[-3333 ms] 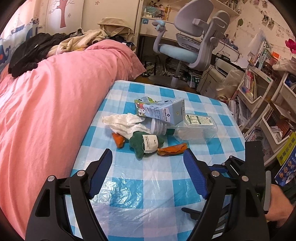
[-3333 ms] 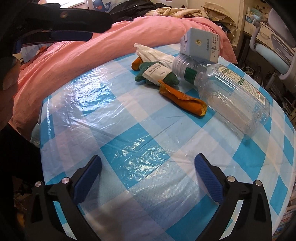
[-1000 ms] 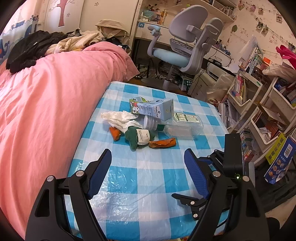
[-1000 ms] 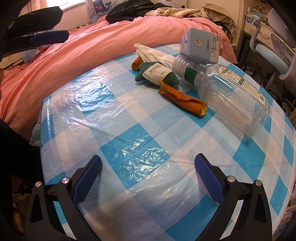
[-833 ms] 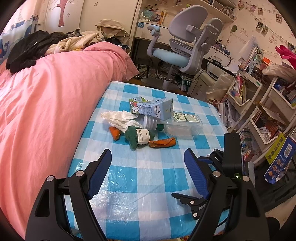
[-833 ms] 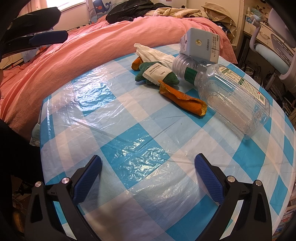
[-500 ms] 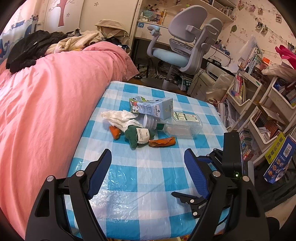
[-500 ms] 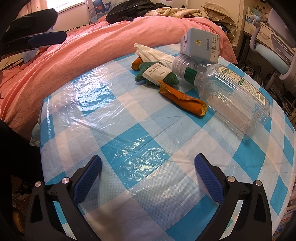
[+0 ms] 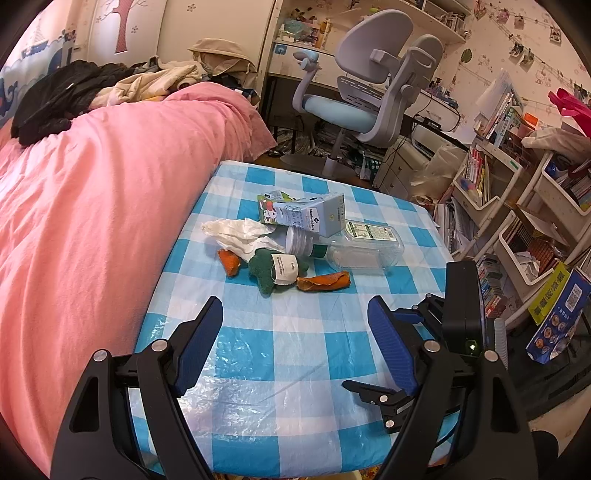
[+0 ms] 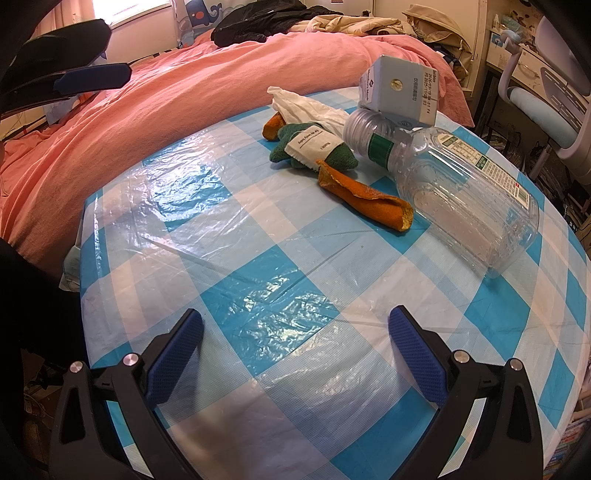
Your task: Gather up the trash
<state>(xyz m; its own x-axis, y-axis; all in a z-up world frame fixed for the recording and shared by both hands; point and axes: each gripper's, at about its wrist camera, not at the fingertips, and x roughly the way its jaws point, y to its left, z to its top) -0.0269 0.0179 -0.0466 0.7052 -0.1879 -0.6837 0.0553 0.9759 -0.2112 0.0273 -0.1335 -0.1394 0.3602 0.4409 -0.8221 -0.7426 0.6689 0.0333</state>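
1. Left wrist view: the left gripper hangs with jaws apart and empty, near the table edge; the bottle lies further along, beside the carton.
2. Right wrist view: the right gripper is spread and empty over the table; the peel touches the bottle.

Bright daylight enters from a window at upper left of the right wrist view; glare patches sit on the plastic-covered tabletop. Both views sharp at centre, strongly barrel-distorted, with dark vignetted corners. Shadows soft.

Blue-white checked tablecloth, pink bedspread
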